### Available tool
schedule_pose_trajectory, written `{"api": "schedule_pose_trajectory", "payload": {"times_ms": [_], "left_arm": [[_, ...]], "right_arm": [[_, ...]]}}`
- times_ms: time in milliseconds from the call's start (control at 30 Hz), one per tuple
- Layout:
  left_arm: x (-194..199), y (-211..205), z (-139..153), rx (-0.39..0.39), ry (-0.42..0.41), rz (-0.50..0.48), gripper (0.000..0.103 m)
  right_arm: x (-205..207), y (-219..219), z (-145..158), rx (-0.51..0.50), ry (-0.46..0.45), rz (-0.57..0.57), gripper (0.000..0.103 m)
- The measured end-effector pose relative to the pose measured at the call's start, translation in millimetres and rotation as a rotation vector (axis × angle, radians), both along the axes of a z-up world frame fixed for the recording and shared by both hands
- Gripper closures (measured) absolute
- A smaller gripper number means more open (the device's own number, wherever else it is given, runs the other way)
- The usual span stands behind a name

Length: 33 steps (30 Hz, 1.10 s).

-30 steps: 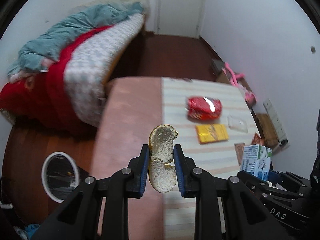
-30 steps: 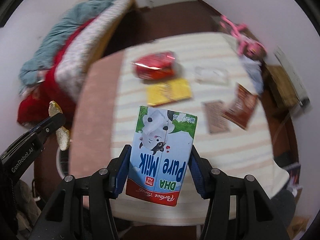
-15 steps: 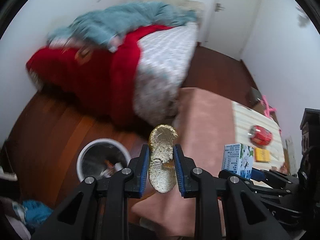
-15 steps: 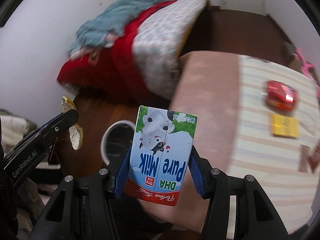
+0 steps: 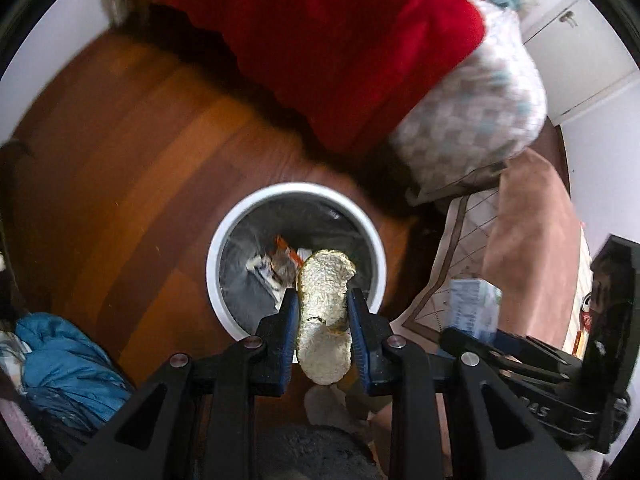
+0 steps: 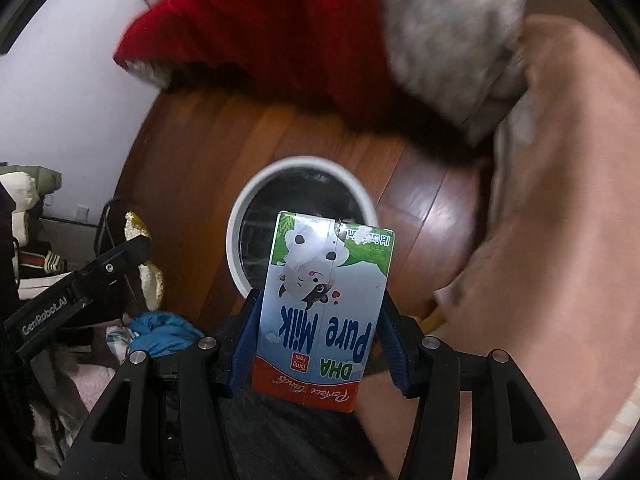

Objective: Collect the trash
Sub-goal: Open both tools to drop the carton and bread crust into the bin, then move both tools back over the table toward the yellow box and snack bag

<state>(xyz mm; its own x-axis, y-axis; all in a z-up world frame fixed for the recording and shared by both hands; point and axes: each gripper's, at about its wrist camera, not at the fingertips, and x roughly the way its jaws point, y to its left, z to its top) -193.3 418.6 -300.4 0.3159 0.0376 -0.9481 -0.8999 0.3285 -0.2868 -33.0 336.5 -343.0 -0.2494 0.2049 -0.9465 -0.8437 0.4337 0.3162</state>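
Observation:
My left gripper is shut on a pale, gold-edged fruit peel and holds it above the near rim of a round white trash bin on the wooden floor; wrappers lie inside the bin. My right gripper is shut on a blue and white milk carton, upside down, held above the same bin. The left gripper and its peel show at the left of the right wrist view. The carton shows at the right of the left wrist view.
A bed with a red blanket and a checked quilt stands beyond the bin. The table with a pink cloth is at the right. A blue cloth heap lies on the floor at the left.
Both grippers have swung from over the table to the left and down, and now hang over the trash bin. Each still holds its item.

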Motion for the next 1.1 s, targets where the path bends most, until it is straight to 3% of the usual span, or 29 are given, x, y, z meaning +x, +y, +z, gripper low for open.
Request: {"api": "schedule_pose_trajectory", "payload": {"times_ms": [67, 100, 167, 200, 233, 300, 367, 567, 867, 1100], "left_arm": [[-2.3, 8.0, -16.0, -0.026, 0.018, 0.018, 0.079], [-3.4, 11.1, -24.7, -0.036, 0.04, 0.022, 0.073], [-8.6, 14.7, -37.2, -0.05, 0.064, 0.04, 0.041], [-12.3, 15.3, -42.4, -0.055, 0.066, 0.057, 0.017], [-16.7, 14.5, -46.2, -0.059, 0.067, 0.076, 0.012], [-22.5, 14.2, -50.4, -0.066, 0.081, 0.097, 0.012], [-33.0, 13.1, -50.4, -0.053, 0.101, 0.11, 0.008], [-45.5, 2.1, -38.4, 0.058, 0.174, 0.13, 0.005], [-49.9, -15.7, -25.2, 0.118, 0.227, 0.135, 0.005], [-45.1, -29.9, -13.5, 0.151, 0.239, 0.109, 0.005]], "right_arm": [[-6.5, 21.4, -24.2, -0.05, -0.006, 0.015, 0.046], [-10.1, 26.8, -31.4, -0.067, -0.004, 0.02, 0.046], [-12.4, 41.6, -52.5, -0.116, 0.024, 0.014, 0.046], [-12.4, 44.3, -59.1, -0.131, 0.036, 0.012, 0.046], [-11.9, 48.8, -68.5, -0.148, 0.061, 0.007, 0.045], [-7.4, 51.3, -84.0, -0.176, 0.12, -0.008, 0.042], [-7.1, 50.2, -92.0, -0.186, 0.157, -0.018, 0.018], [-8.0, 42.0, -94.7, -0.195, 0.13, 0.033, 0.0], [-28.0, 30.3, -69.8, -0.185, -0.152, 0.188, 0.0], [-29.0, 22.7, -52.6, -0.15, -0.204, 0.201, 0.0]]}}
